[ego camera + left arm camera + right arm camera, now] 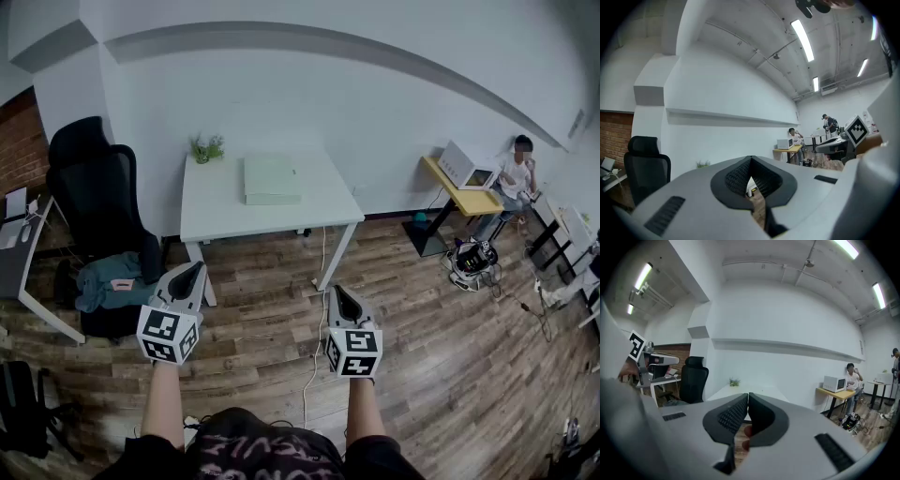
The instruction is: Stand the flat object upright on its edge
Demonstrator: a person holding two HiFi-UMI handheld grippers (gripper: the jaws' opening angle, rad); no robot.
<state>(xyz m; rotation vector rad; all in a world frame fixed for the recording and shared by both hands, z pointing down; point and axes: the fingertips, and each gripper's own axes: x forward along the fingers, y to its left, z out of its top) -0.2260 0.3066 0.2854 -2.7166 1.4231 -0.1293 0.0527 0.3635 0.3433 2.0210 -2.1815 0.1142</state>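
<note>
Left gripper, right gripper: jaws closed, nothing held, low over wood floor, well apart from white tabletop. Pale green flat box: lying flat, far middle of tabletop, right of small plant. Step: approach. Next: closing in, opening jaws, taking an edge.

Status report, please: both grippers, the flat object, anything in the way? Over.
Left gripper shut, empty; right gripper shut, empty. Flat green box lies flat on white table, untouched. Wooden floor ahead, one cable; office chair off left.
</note>
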